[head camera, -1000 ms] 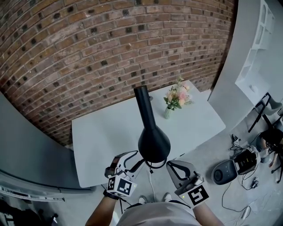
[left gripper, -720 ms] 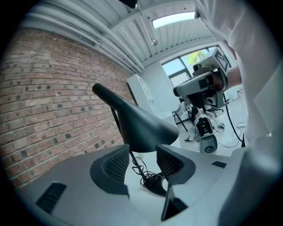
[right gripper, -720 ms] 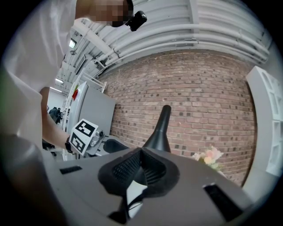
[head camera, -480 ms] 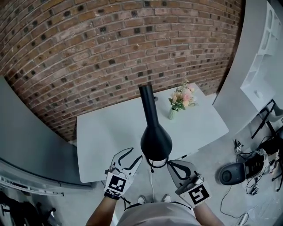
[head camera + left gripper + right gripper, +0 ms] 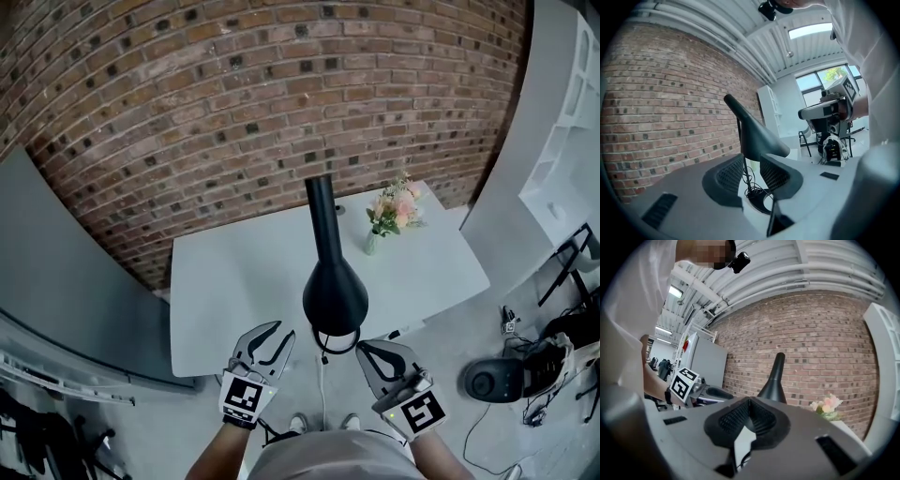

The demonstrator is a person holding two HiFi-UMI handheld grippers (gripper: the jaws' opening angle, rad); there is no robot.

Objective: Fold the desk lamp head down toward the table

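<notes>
Against the brick wall [image 5: 234, 112] — a grey table [image 5: 234, 291], black desk lamp [image 5: 333, 295], flowers [image 5: 394, 211].

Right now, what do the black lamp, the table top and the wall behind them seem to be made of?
Lamp: likely painted metal or plastic, matte black; smooth, with only a soft sheen.
Table top: smooth pale grey, perhaps laminate or painted board; no grain shows.
Wall: brick, reddish-brown with darker ones mixed in and pale mortar lines.

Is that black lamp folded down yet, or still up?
Still up: the lamp head sits tilted, high above the table, with clear space beneath it.
</notes>
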